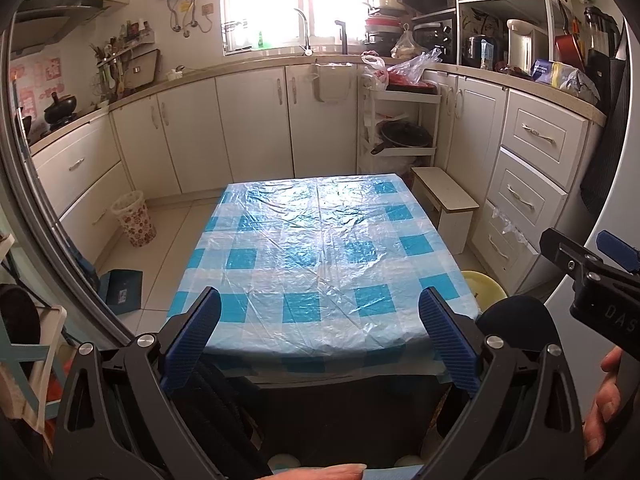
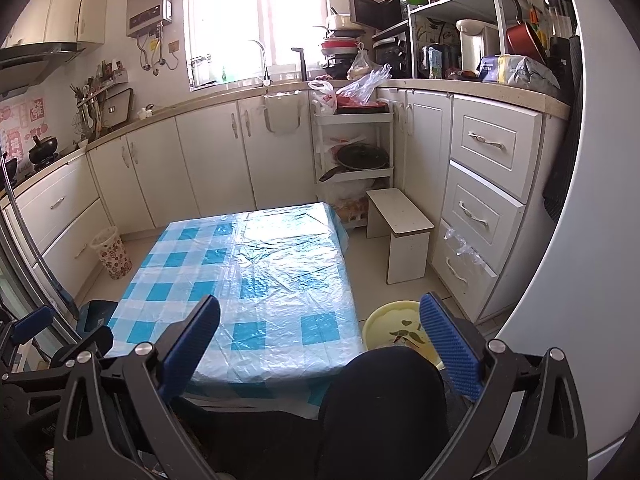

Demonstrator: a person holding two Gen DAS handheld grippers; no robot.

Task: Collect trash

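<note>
A low table (image 1: 320, 248) with a blue-and-white checked plastic cover fills the middle of both views (image 2: 256, 280); no loose trash shows on it. A flowered waste basket (image 1: 134, 220) stands on the floor left of the table, also in the right wrist view (image 2: 112, 254). My left gripper (image 1: 320, 344) is open and empty, held above the table's near edge. My right gripper (image 2: 320, 352) is open and empty, above the table's near right corner; part of it shows at the right of the left wrist view (image 1: 592, 276).
White cabinets and a counter run around the room. A small white stool (image 2: 400, 228) and a shelf trolley (image 2: 352, 148) stand beyond the table. A yellow basin (image 2: 396, 324) lies on the floor at the right. A blue dustpan (image 1: 122, 288) lies at the left. My dark knee (image 2: 380, 400) is below.
</note>
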